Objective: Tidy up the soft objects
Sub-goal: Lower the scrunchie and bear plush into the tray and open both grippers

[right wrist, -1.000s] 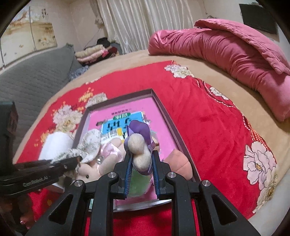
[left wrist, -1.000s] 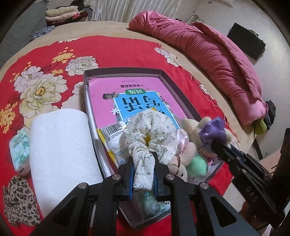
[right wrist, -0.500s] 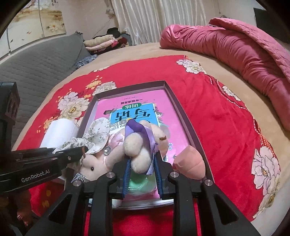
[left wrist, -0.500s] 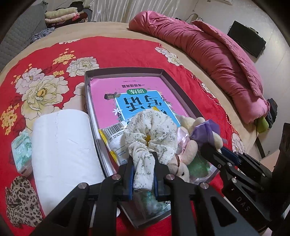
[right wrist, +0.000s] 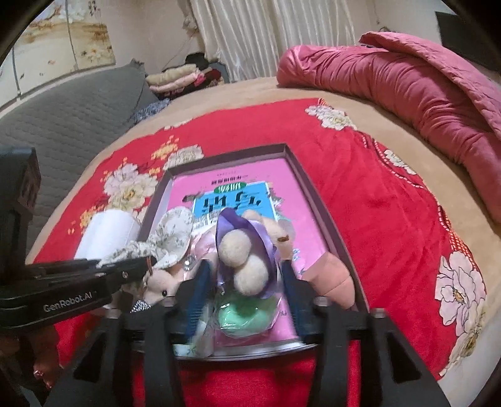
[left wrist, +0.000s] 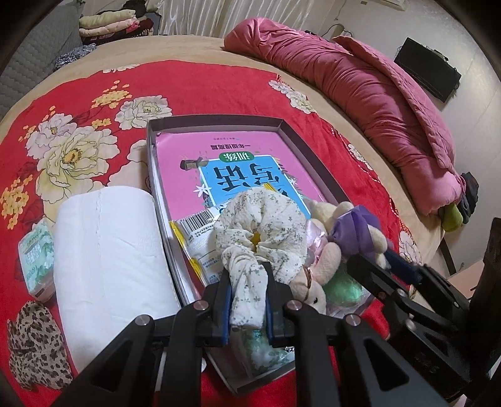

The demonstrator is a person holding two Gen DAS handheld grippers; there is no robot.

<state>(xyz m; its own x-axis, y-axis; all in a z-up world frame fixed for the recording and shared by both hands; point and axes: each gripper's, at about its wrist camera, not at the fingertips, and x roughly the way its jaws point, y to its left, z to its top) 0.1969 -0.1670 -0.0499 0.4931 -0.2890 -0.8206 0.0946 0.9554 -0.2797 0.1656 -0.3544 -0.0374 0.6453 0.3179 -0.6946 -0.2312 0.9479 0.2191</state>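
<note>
A grey tray [left wrist: 216, 120] lies on the red floral blanket and holds a pink book [left wrist: 238, 156] and a pile of soft things. My left gripper [left wrist: 249, 300] is shut on the tail of a cream floral scrunchie [left wrist: 261, 225] over the tray's near end. Beside it, a beige plush toy with a purple bow [right wrist: 241, 260] rests on the pile above a green soft piece [right wrist: 244, 316]. My right gripper [right wrist: 245, 278] is opening; the plush sits between its spread jaws, and the pads stand clear of it. A peach soft toy [right wrist: 328, 272] lies at the tray's right side.
A white paper roll [left wrist: 106, 250], a green tissue pack [left wrist: 34, 253] and a leopard-print scrunchie [left wrist: 34, 344] lie left of the tray. A pink quilt [left wrist: 360, 78] is bunched along the bed's far right. Folded clothes [left wrist: 109, 22] are stacked at the back.
The right jaws have spread off the plush toy, which has sunk onto the pile in the tray. The left gripper stays shut on the scrunchie in the same spot.
</note>
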